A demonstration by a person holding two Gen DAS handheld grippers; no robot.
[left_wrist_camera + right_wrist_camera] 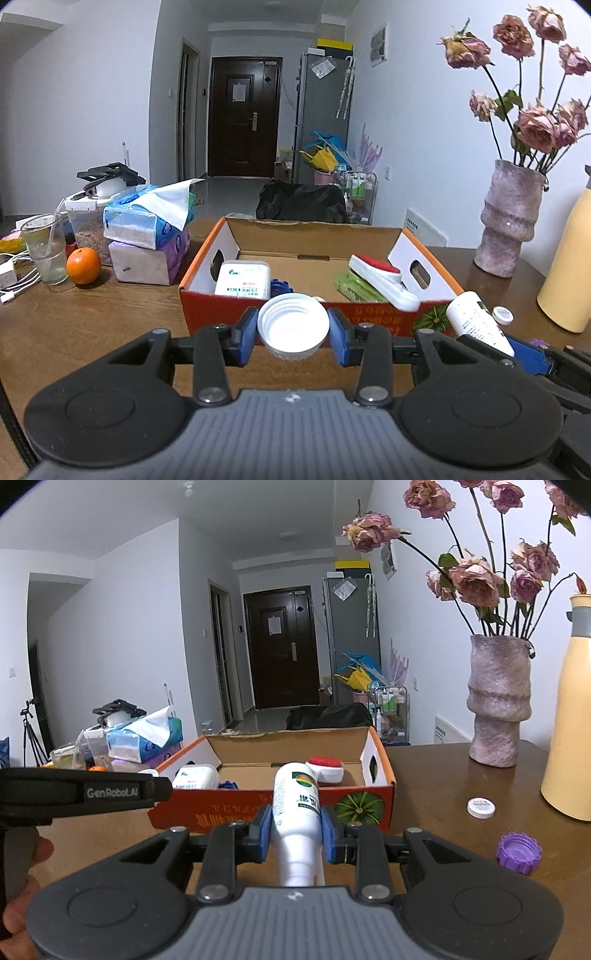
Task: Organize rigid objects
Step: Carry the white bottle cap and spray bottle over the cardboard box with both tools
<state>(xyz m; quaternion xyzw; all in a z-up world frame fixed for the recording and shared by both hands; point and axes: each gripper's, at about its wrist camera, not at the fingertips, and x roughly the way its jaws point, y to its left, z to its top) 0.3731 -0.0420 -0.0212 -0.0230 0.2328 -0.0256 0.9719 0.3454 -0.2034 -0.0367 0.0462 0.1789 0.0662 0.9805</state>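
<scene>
Two tongs, both full. My left tongs [292, 329] pinch a ribbed white plastic cap [293, 325]. My right tongs [295, 832] pinch a white plastic bottle [296, 812] (base forward) before the orange cardboard box [258, 814].

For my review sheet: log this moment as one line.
left gripper: shut on white cap | right gripper: shut on white bottle | both just short of cardboard box | purple cap on table

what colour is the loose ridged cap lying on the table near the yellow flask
Purple. The cap shows best in the right wrist view, lying alone on the brown table.

Yellow jug [570, 709] cut off (right edge); bottle [297, 812] neck hidden.
</scene>
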